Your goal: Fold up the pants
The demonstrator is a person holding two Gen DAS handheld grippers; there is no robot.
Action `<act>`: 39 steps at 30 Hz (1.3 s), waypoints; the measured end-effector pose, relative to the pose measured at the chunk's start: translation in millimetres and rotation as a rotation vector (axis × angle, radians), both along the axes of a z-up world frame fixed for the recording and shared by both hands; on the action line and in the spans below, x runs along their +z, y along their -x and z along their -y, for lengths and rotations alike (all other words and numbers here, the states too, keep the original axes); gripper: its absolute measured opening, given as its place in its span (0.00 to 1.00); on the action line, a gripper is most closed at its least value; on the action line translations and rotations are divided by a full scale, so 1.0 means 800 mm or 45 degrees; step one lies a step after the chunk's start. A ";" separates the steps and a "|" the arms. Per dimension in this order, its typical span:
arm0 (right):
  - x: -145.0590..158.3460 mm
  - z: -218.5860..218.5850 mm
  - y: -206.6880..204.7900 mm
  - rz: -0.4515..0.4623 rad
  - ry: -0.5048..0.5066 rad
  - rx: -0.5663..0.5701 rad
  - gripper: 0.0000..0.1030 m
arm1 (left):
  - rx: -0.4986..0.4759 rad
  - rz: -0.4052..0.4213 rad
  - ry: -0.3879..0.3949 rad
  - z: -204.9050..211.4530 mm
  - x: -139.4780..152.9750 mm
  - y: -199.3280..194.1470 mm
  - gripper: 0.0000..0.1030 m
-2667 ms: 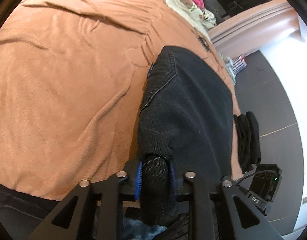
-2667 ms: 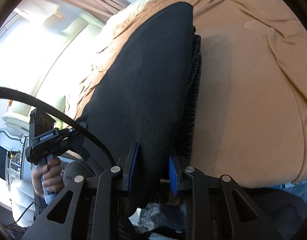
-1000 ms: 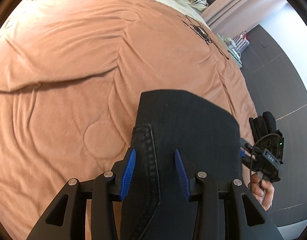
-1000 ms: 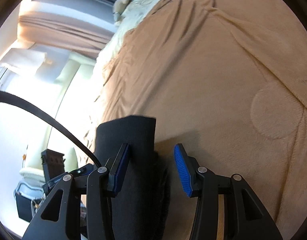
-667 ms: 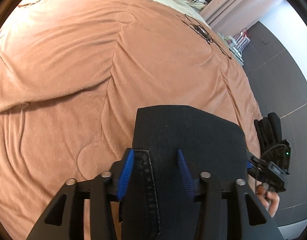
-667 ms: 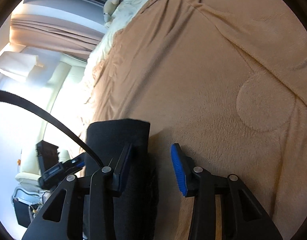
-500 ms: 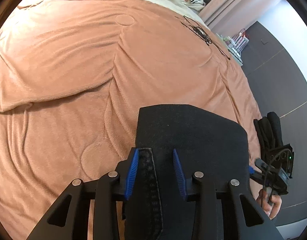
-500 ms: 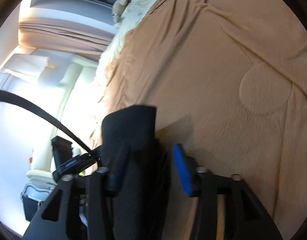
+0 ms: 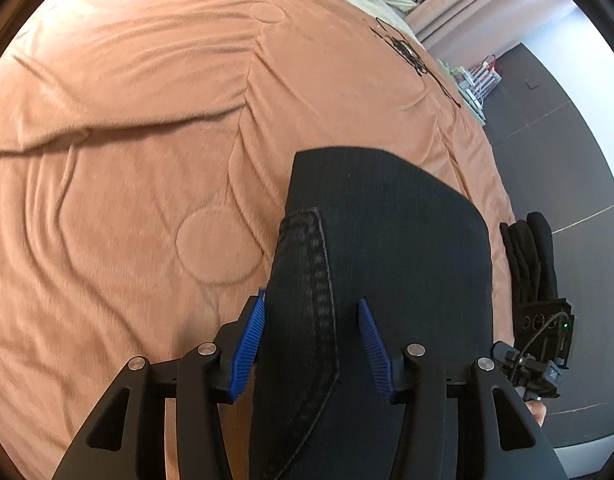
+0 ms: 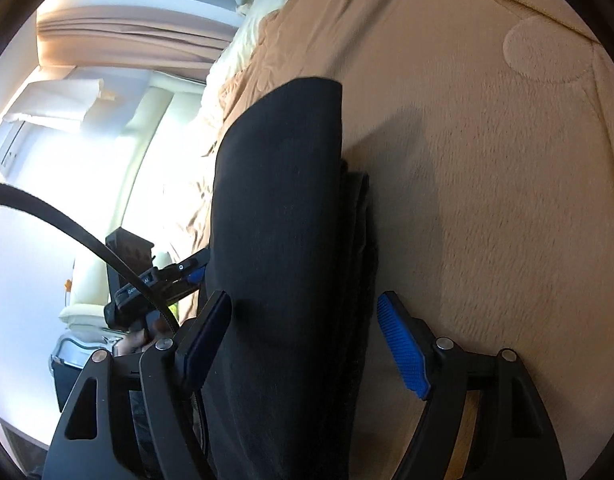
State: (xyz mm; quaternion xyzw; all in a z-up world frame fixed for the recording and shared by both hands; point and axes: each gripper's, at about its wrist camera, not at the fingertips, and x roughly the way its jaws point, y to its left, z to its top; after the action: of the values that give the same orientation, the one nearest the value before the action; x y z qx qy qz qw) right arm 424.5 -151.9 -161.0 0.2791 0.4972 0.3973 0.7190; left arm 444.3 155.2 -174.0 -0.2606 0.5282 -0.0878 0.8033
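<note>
Pants (image 9: 391, 248): black denim, matt, fine twill weave, raised stitched seam. Bedspread (image 9: 127, 120): orange-tan plush cloth, soft short nap, quilted circles, creased. Left gripper (image 9: 311, 344) and right gripper (image 10: 303, 344): matt black plastic frames, ribbed blue pads (image 9: 249, 340), small bright metal pins. Floor (image 9: 547, 152): dark, smooth, matt.

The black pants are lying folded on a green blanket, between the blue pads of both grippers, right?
Not green. In the left wrist view the blanket is orange-brown. The rest holds: the folded black pants lie on it, between the blue pads of the left gripper and the right gripper, whose jaws are opening.
</note>
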 end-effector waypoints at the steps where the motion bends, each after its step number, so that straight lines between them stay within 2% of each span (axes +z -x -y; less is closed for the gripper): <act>1: 0.000 -0.003 -0.001 0.001 0.008 0.010 0.72 | -0.005 0.001 0.000 0.000 0.000 0.003 0.50; 7: 0.009 -0.018 -0.009 0.005 0.059 0.040 0.73 | -0.021 -0.018 0.003 0.002 -0.008 0.013 0.54; 14: 0.017 -0.035 -0.044 -0.037 0.010 0.065 0.71 | -0.022 -0.018 0.024 0.003 -0.012 0.007 0.56; 17: 0.014 -0.034 -0.054 -0.047 -0.026 0.071 0.60 | -0.029 -0.014 0.026 0.003 -0.018 0.004 0.57; 21: 0.018 -0.019 -0.046 0.007 -0.094 0.075 0.35 | -0.015 -0.007 0.045 0.002 -0.020 0.005 0.56; 23: 0.025 -0.013 -0.040 0.053 -0.113 0.086 0.32 | -0.032 0.019 0.035 0.003 -0.015 0.010 0.52; 25: 0.026 -0.012 -0.037 0.070 -0.086 0.087 0.32 | -0.039 0.023 0.042 0.002 -0.013 0.012 0.52; 28: 0.013 -0.008 -0.040 0.013 -0.039 0.069 0.37 | -0.050 0.004 0.040 0.002 -0.014 0.015 0.52; 32: 0.003 -0.001 -0.038 -0.060 -0.044 0.105 0.53 | -0.062 -0.013 0.057 0.001 -0.018 0.019 0.55; 35: 0.004 -0.013 -0.043 -0.055 -0.020 0.131 0.54 | -0.066 -0.034 0.087 -0.003 -0.025 0.022 0.59; 39: 0.011 -0.011 -0.058 -0.075 -0.043 0.126 0.54 | -0.062 -0.037 0.145 -0.005 -0.036 0.023 0.60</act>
State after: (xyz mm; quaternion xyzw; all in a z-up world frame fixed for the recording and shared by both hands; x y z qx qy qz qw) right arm 471.1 -143.5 -152.5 0.2781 0.5247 0.4322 0.6787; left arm 425.6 159.6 -202.7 -0.2942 0.5402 -0.1334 0.7771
